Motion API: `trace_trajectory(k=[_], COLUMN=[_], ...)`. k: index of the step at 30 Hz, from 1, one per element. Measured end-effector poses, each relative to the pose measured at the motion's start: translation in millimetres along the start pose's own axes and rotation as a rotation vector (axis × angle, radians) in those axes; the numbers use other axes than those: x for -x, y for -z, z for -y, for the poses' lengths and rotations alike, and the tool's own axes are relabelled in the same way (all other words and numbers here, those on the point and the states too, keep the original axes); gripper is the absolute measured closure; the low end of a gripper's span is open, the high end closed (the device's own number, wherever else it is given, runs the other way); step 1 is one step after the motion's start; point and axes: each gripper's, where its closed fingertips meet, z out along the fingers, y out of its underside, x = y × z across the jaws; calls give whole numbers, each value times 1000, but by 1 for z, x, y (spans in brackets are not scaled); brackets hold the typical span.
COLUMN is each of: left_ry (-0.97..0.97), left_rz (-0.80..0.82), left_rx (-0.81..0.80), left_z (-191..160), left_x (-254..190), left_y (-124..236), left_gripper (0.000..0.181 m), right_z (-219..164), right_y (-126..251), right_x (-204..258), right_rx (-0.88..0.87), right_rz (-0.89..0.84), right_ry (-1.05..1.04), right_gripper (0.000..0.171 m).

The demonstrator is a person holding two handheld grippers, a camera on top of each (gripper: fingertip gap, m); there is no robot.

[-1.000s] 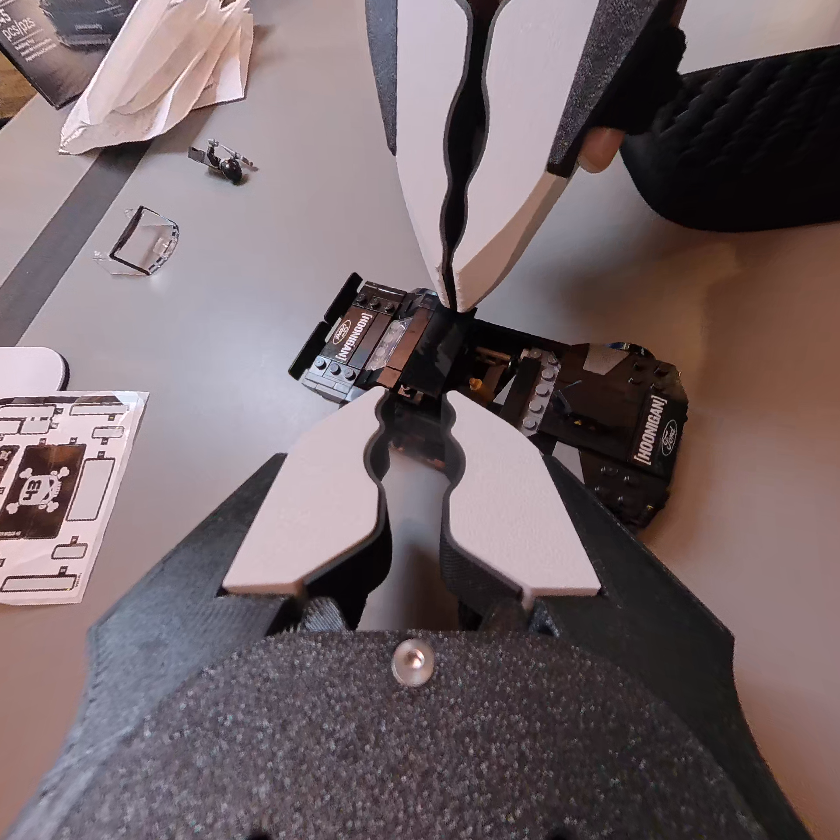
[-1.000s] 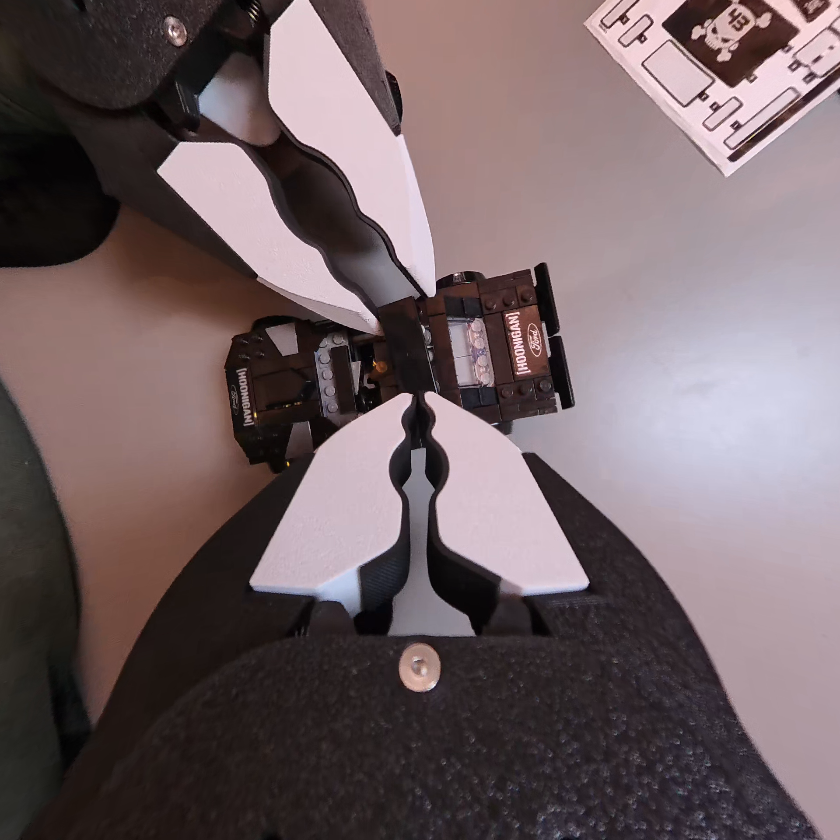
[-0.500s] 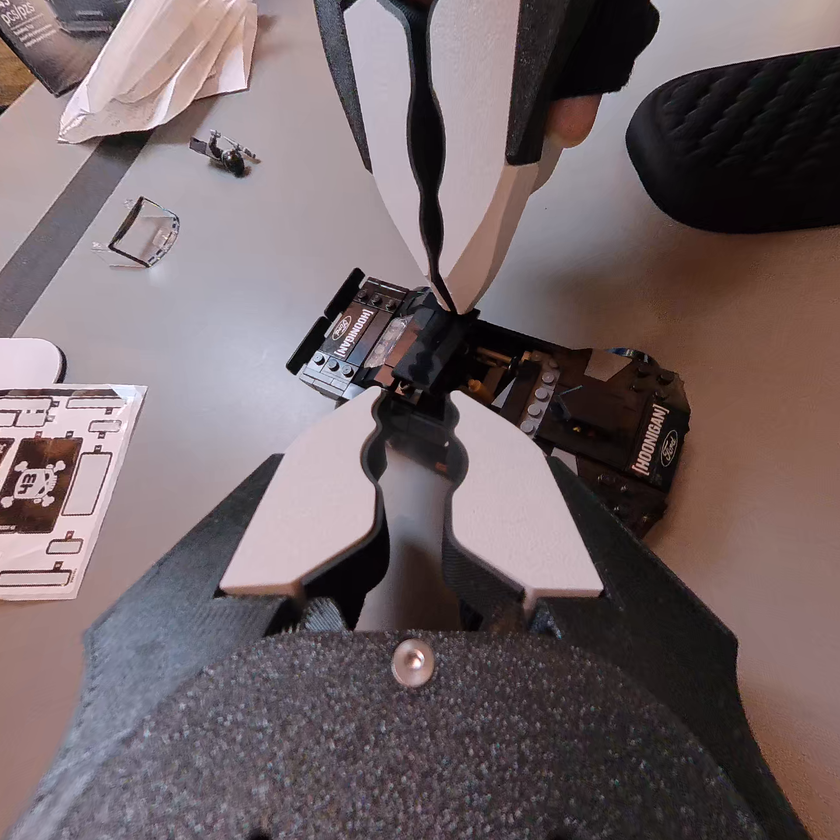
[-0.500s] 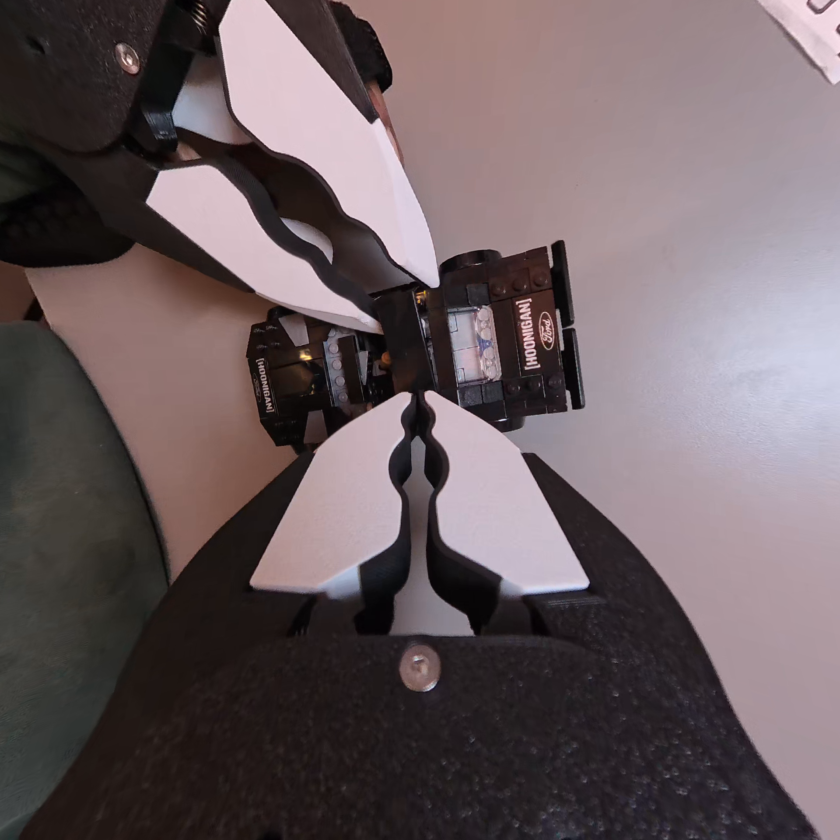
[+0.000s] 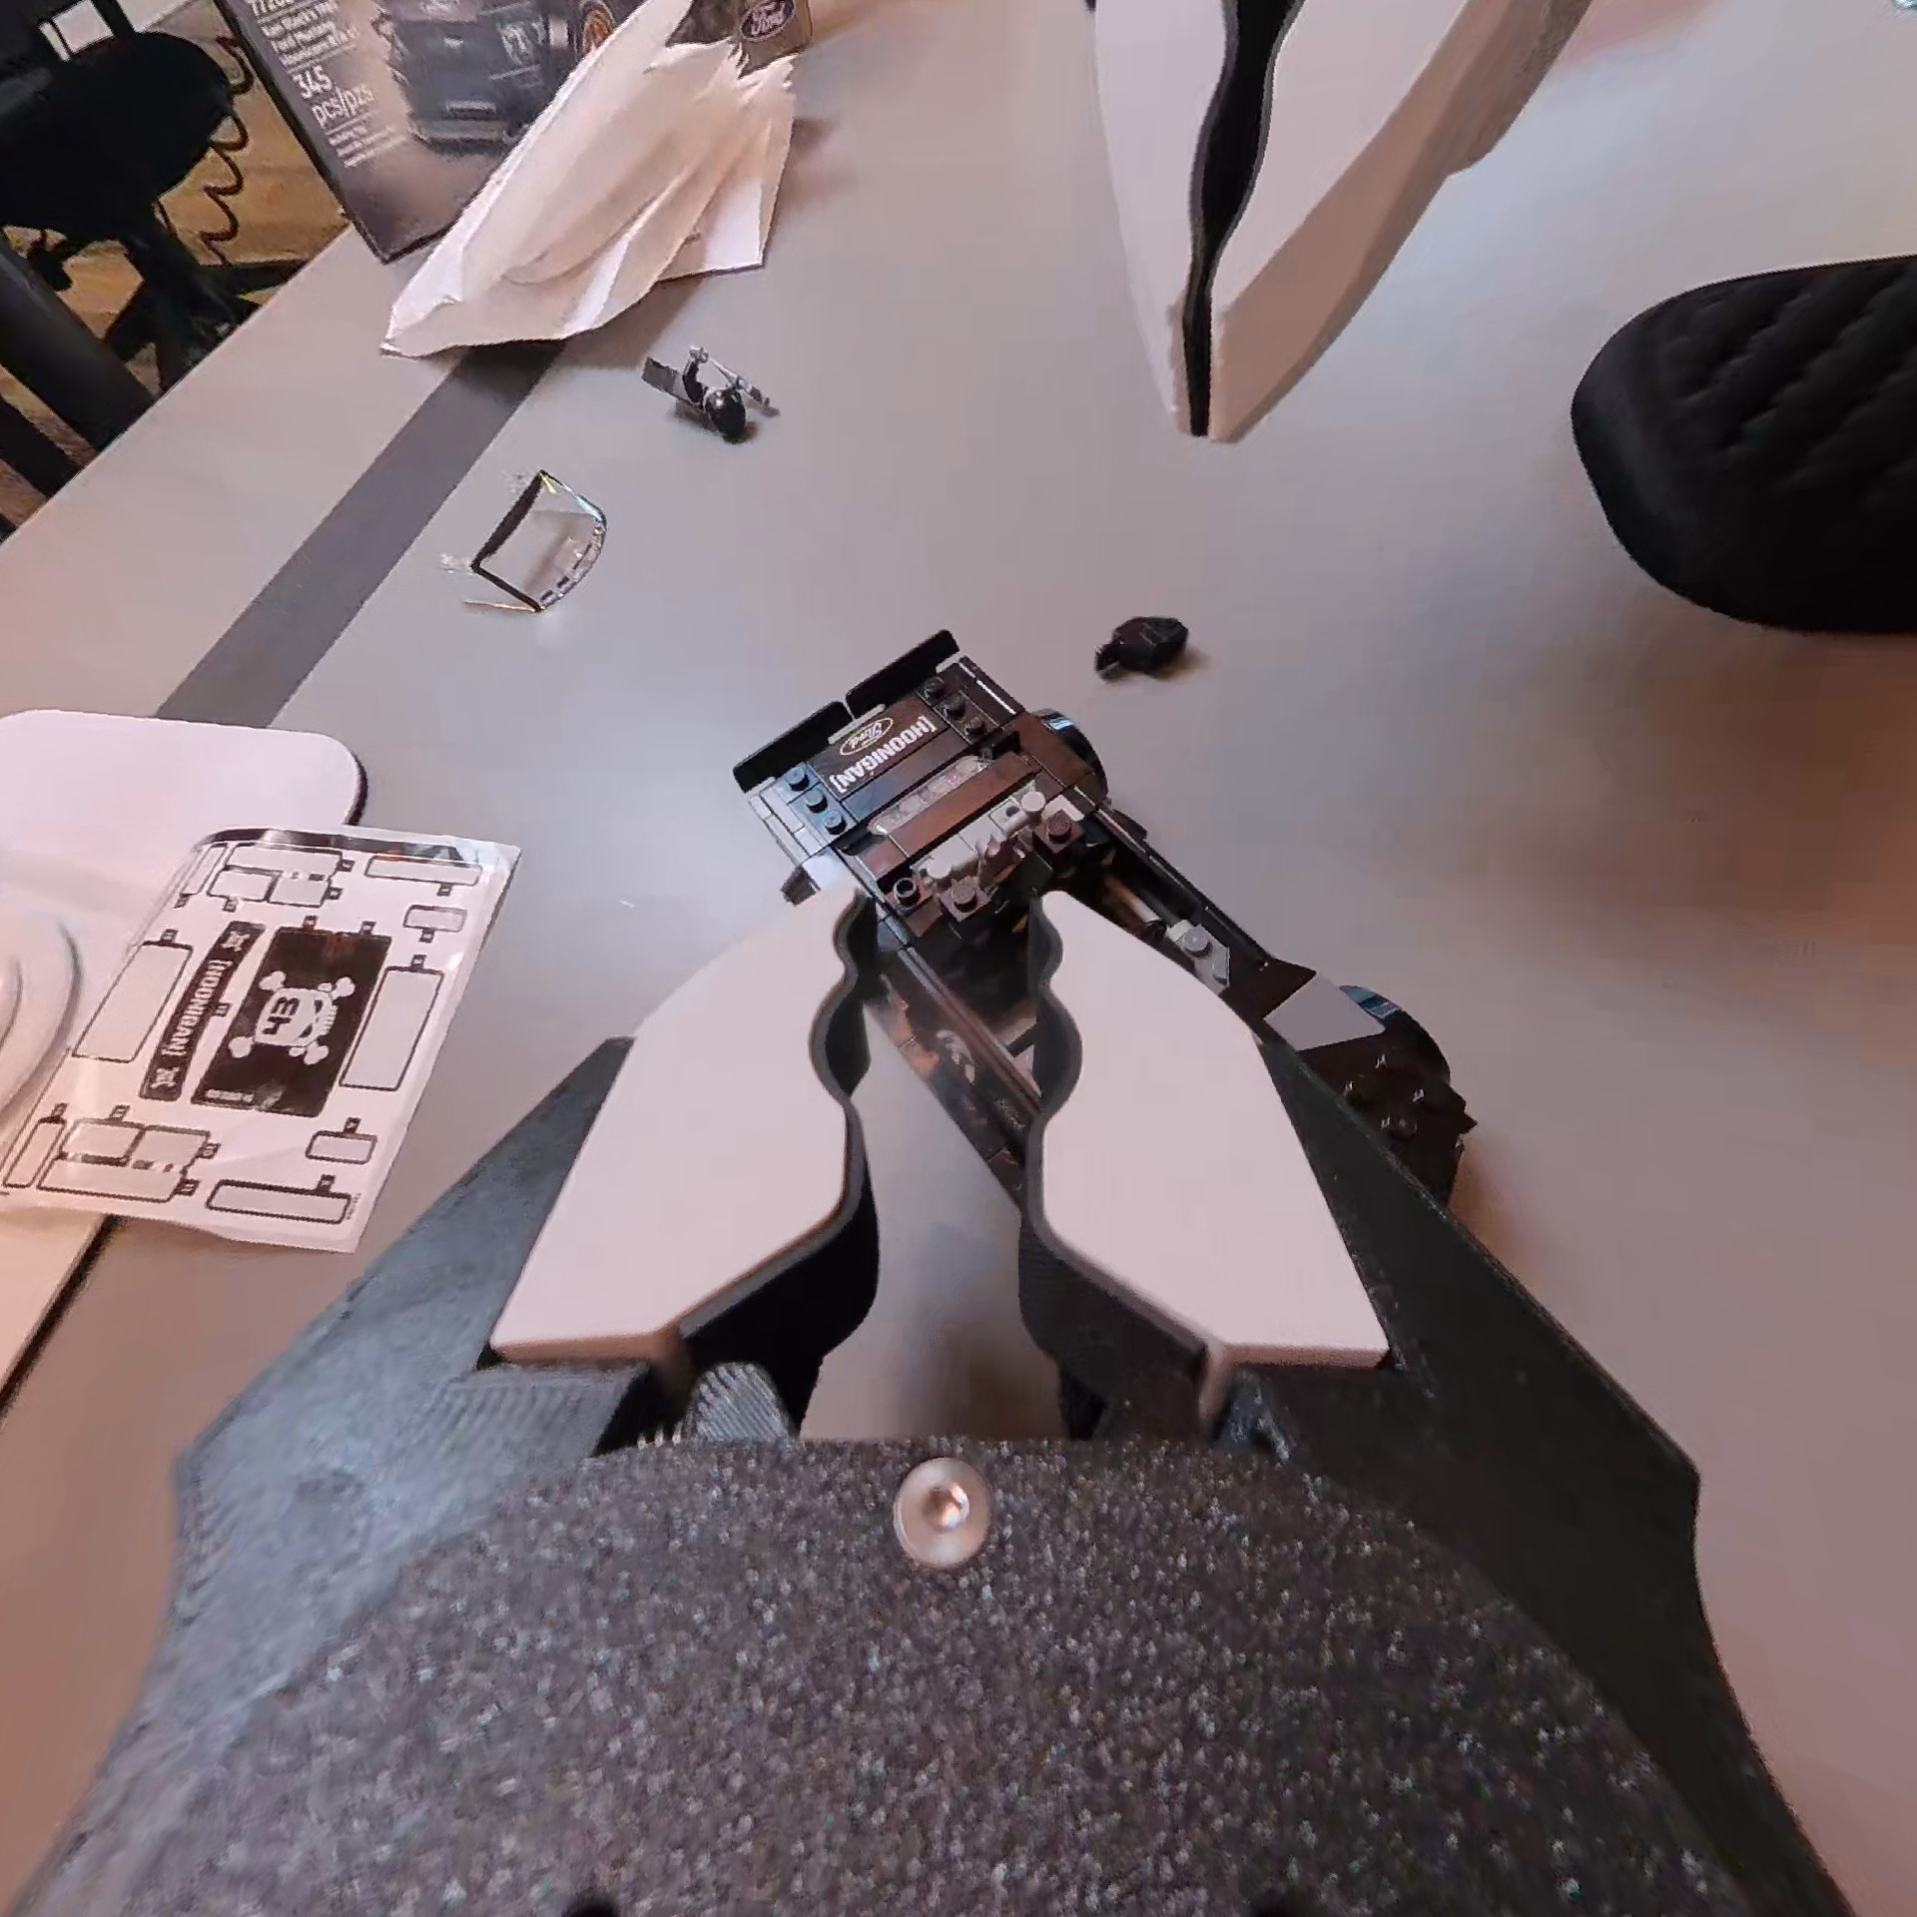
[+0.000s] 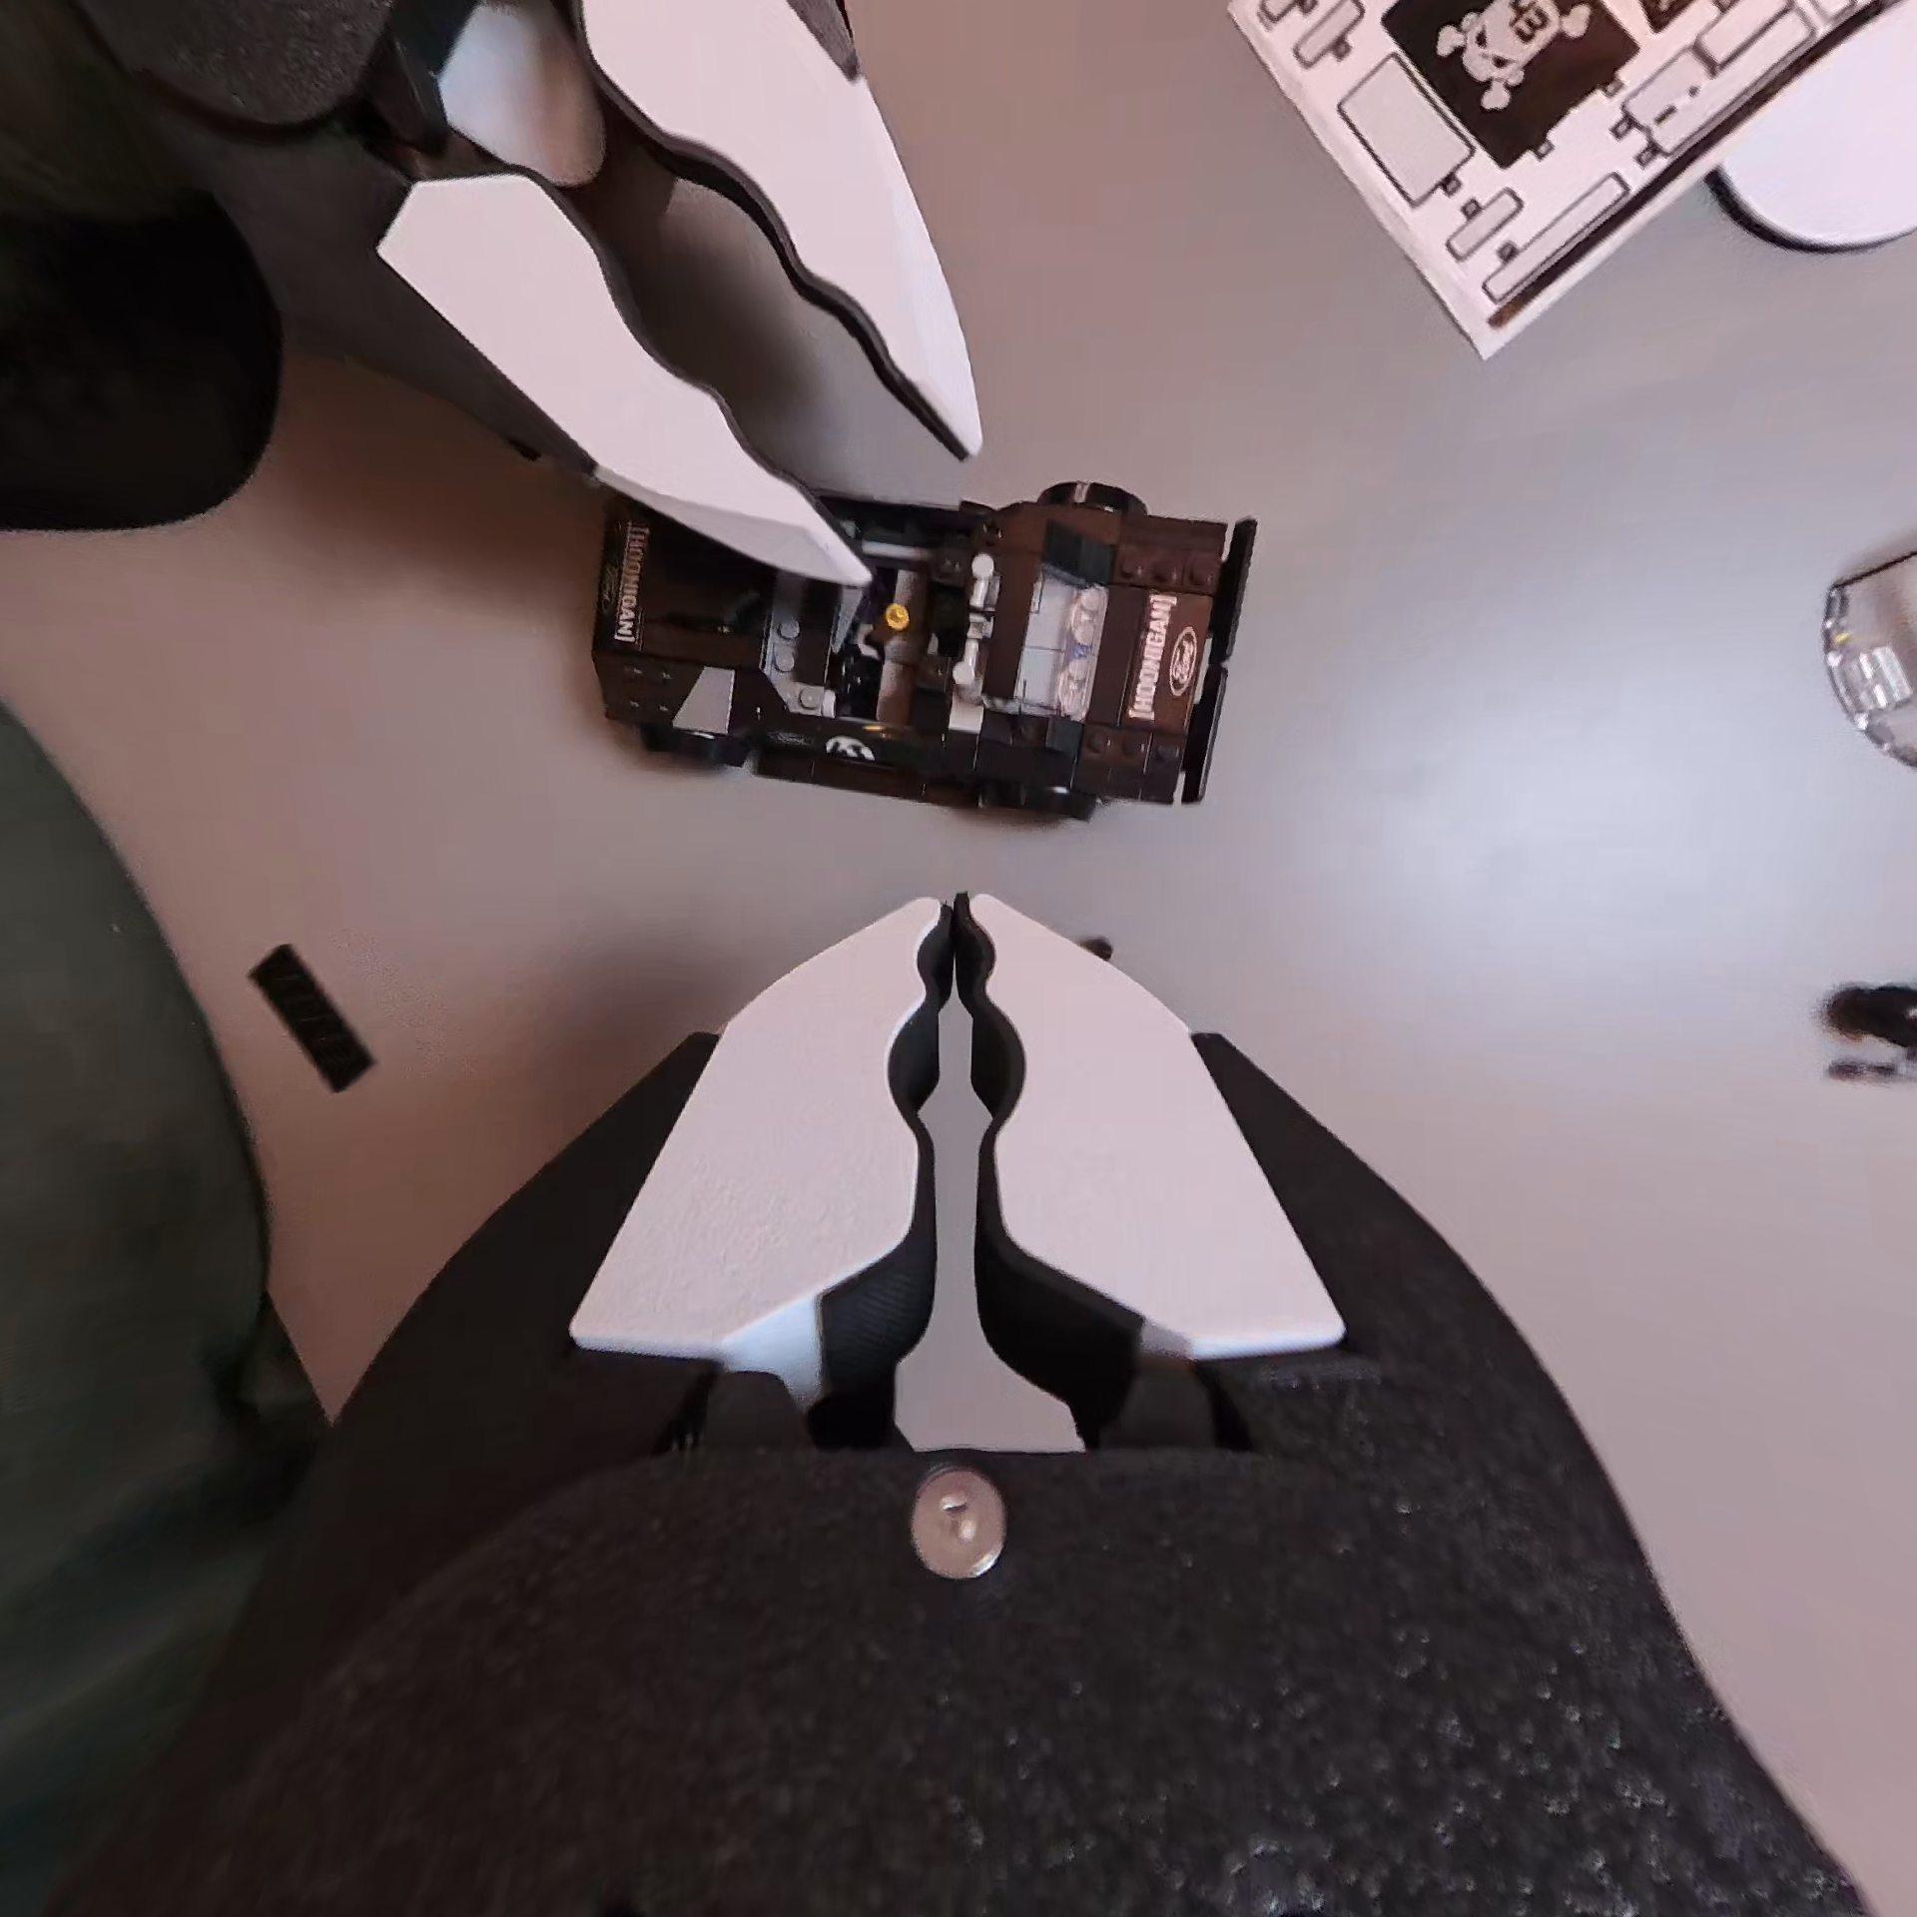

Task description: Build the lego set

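Observation:
The black lego car (image 5: 934, 768) rests on the grey table, its cabin open on top; it also shows in the right wrist view (image 6: 1089, 643). My left gripper (image 5: 946, 911) is open, with its fingers over the middle of the car. In the right wrist view, one finger of the left gripper (image 6: 913, 508) lies over the hood and cabin and the other is past the car's far side. My right gripper (image 6: 956, 900) is shut, with nothing seen in it. It sits raised and away from the car, and shows at the top of the left wrist view (image 5: 1198, 420).
A small black piece (image 5: 1141, 656) lies beyond the car. A clear windscreen piece (image 5: 545, 555), a small grey-black assembly (image 5: 711, 389), a sticker sheet (image 5: 239, 1027), a white paper bag (image 5: 622, 187) and the box (image 5: 394, 104) lie to the left. A black tile (image 6: 308, 1017) and a black cushion (image 5: 1763, 446) are nearby. Spacing between my two grippers at the tips: around 9 cm. Both grippers' tips are roughly 25 cm from the small grey-black assembly (image 5: 711, 389).
My right gripper has lifted off the car and pulled back. The black piece it pressed on the cabin is gone from there. My left gripper has opened slightly and swung round along the car.

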Motion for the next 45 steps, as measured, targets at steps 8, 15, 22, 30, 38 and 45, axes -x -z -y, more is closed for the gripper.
trace_trajectory(k=[8,15,22,30,38,45], left_ry=[30,41,203,239,255,197], left_rz=[19,52,51,19,43,59], left_rx=[-29,-10,-69,-39,178,281], left_z=[5,-1,-8,-6,-10,-34], left_x=[5,15,31,11,-45,-42], left_y=[4,8,24,34,25,22], left_gripper=[155,153,153,146,96,101], right_z=[-32,-68,-71,-63,-60,-62], right_y=[-4,-17,-29,-42,-48,-47], right_x=[-17,-40,-34,-36,-37,-37], right_rx=[-128,-138,-235,-181,-138,-120], right_rz=[-81,-170,-168,-144,-157,-178], right_ry=[-68,-69,-9,7,17,29], right_gripper=[171,154,138,137,140,147])
